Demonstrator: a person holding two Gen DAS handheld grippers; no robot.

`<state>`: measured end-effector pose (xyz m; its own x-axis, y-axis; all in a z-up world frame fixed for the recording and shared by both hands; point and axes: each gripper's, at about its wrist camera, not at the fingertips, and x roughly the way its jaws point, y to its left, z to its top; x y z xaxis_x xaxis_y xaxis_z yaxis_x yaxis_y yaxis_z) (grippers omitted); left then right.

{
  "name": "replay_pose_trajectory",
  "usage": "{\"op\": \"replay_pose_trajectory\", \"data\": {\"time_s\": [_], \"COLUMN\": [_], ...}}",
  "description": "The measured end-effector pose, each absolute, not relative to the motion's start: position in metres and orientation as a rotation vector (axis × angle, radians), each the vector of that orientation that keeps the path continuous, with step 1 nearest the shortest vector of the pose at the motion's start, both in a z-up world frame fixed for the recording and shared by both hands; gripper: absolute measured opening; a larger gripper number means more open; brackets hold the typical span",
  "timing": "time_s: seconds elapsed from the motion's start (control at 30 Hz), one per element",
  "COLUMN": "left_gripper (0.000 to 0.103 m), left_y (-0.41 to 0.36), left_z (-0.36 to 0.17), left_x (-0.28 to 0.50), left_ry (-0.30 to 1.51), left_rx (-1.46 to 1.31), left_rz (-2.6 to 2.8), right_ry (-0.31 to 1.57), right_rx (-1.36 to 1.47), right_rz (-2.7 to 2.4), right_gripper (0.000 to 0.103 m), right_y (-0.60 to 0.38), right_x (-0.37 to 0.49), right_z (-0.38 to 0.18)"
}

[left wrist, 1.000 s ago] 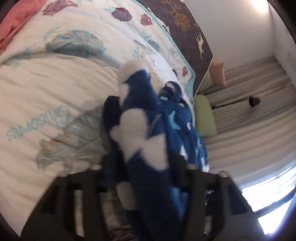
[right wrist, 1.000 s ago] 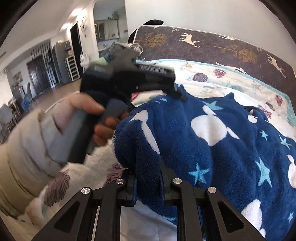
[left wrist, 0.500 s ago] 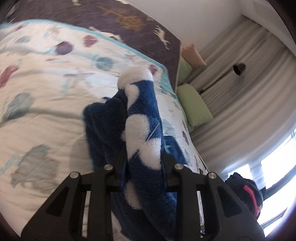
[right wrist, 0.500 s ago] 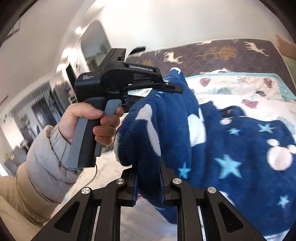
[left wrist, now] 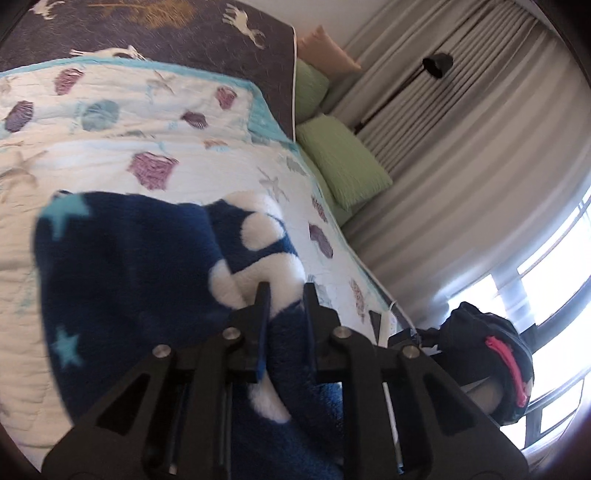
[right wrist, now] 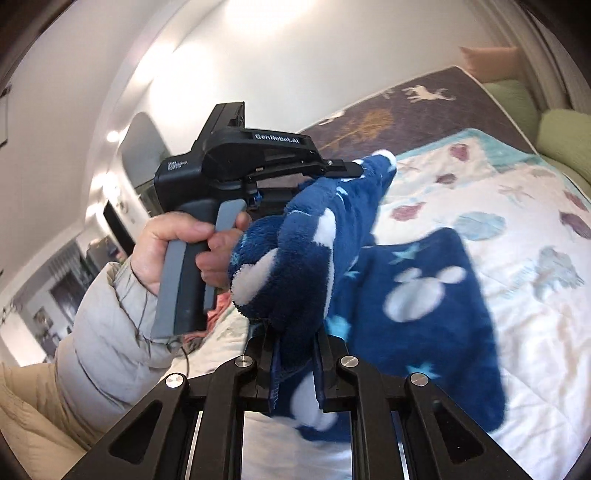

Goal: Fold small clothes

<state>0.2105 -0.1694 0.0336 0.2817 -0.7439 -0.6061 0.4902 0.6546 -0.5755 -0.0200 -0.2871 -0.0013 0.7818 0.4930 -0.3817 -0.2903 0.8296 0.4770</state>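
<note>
Navy fleece garment point(right wrist: 424, 295) with white mouse-head shapes and pale blue stars: lifted over the seashell-print quilt point(right wrist: 517, 229), lower part trailing toward the bed's near edge. Left gripper point(left wrist: 284, 295): jaws closing, fleece fold pinched between them. Right gripper point(right wrist: 291, 343): clenched on another fold. Green pillows point(left wrist: 343, 162) beyond the bed's far corner.

The quilt point(right wrist: 524, 332) on the bed lies bare to the right of the blue fleece garment point(right wrist: 424, 295), open room for a hand-held gripper to pass toward the headboard point(left wrist: 177, 33). The garment hangs between the left hand-held gripper point(right wrist: 354, 170) and the right hand-held gripper point(right wrist: 295, 354), filling the gap between them. The left hand point(right wrist: 177, 247) and its padded sleeve point(right wrist: 103, 332) block the near left side. Green pillows point(left wrist: 343, 162) and curtains point(left wrist: 461, 166) close the bed's far edge.
</note>
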Motion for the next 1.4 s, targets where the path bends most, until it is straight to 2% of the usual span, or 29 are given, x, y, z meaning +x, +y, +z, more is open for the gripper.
{"op": "replay_pose_trajectory", "data": {"time_s": [0.17,0.4,0.43,0.57,0.8,0.83,0.87,0.97,1.13,1.2,1.23,1.27,1.33,1.4], "left_gripper": [0.018,0.018,0.02,0.046,0.047,0.051,0.059,0.063,0.063,0.063,0.063,0.063,0.063,0.063], "left_y": [-0.189,-0.197,-0.195,-0.18,-0.161,-0.16,-0.162,-0.18,-0.196,-0.198,-0.198,-0.199,-0.2,-0.202], "left_z": [0.018,0.034,0.04,0.053,0.027,0.023,0.017,-0.014,-0.025,-0.025,-0.025,-0.026,-0.027,-0.028], "left_x": [0.21,0.198,0.195,0.181,0.154,0.151,0.149,0.144,0.134,0.133,0.132,0.132,0.132,0.13], "left_ry": [1.02,0.971,0.951,0.885,0.886,0.876,0.863,0.841,0.81,0.804,0.8,0.796,0.791,0.783], "left_rx": [-0.249,-0.176,-0.161,-0.119,-0.004,0.008,0.024,0.178,0.179,0.188,0.195,0.199,0.199,0.202], "left_rz": [-0.837,-0.825,-0.825,-0.818,-0.808,-0.809,-0.807,-0.728,-0.794,-0.811,-0.815,-0.819,-0.83,-0.848], "right_ry": [0.554,0.585,0.585,0.59,0.704,0.716,0.726,0.765,0.687,0.627,0.607,0.598,0.614,0.662], "right_rx": [0.498,0.57,0.588,0.679,0.83,0.862,0.886,0.899,0.817,0.731,0.693,0.668,0.613,0.532], "right_rz": [0.4,0.395,0.398,0.398,0.345,0.332,0.316,0.246,0.172,0.188,0.214,0.245,0.316,0.321], "right_gripper": [0.013,0.013,0.013,0.013,0.01,0.007,0.004,0.004,0.008,0.015,0.029,0.051,0.069,0.069], "right_y": [-0.319,-0.341,-0.345,-0.364,-0.391,-0.394,-0.398,-0.411,-0.431,-0.427,-0.422,-0.416,-0.4,-0.378], "right_x": [-0.024,-0.024,-0.022,-0.022,-0.04,-0.044,-0.049,-0.059,-0.069,-0.067,-0.063,-0.056,-0.039,-0.025], "right_z": [-0.016,-0.037,-0.04,-0.048,-0.09,-0.097,-0.103,-0.114,-0.075,-0.047,-0.035,-0.027,-0.019,-0.021]}}
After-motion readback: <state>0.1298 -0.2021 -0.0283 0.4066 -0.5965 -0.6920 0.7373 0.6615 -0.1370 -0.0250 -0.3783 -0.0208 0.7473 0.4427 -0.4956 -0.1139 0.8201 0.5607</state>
